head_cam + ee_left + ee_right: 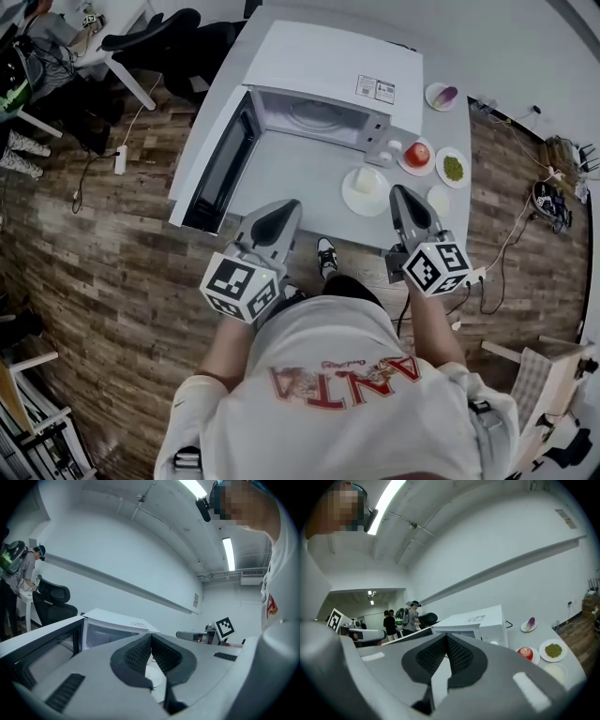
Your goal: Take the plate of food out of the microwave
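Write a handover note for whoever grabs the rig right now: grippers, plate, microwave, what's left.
Left gripper: shut, empty, held above the table.
Right gripper: shut, empty, held up beside the plate.
Plate of food: on the table in front of the microwave, released.
Door: open; only the turntable shows inside.
Done: plate appears out.
Left: probably just closing the door.

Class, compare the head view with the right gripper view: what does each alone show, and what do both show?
Only the head view: the plate with a white block, on the table before the open microwave. Only the right gripper view: people standing in the background and a ceiling light. Both: the microwave, the red fruit and the green food.
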The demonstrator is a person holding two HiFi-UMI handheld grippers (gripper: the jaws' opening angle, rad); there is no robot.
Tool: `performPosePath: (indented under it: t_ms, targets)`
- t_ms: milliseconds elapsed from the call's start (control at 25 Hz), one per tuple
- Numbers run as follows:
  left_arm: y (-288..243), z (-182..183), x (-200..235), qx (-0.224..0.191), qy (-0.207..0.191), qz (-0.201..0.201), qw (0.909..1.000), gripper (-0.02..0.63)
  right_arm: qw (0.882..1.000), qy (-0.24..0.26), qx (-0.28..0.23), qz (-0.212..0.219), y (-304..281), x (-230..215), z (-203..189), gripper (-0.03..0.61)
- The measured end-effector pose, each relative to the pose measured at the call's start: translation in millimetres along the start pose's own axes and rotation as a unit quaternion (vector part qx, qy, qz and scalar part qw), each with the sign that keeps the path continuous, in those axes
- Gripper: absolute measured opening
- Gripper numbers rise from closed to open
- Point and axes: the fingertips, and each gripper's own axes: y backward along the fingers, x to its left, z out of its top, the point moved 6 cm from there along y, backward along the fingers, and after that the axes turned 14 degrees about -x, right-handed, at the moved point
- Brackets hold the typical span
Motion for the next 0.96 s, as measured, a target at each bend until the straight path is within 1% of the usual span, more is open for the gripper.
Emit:
performPosePath:
  t_ms: [160,480,960]
  targets:
    - [2,10,-2,-0.006,-0.010,-0.008,0.9999,0.009,1.000,0.020,-0.019,0.007,2,10,16,0.002]
    - [-2,22,-4,-0.017,-0.024,-0.018,0.9994,0.009,0.999,0.037,-0.032,0.019,6,21,26,0.002]
    - [6,20,-10,-0.020,-0.023,-0.013,0.9994,0.009,0.998,0.024,-0.033,0.037,8,30,29,0.002]
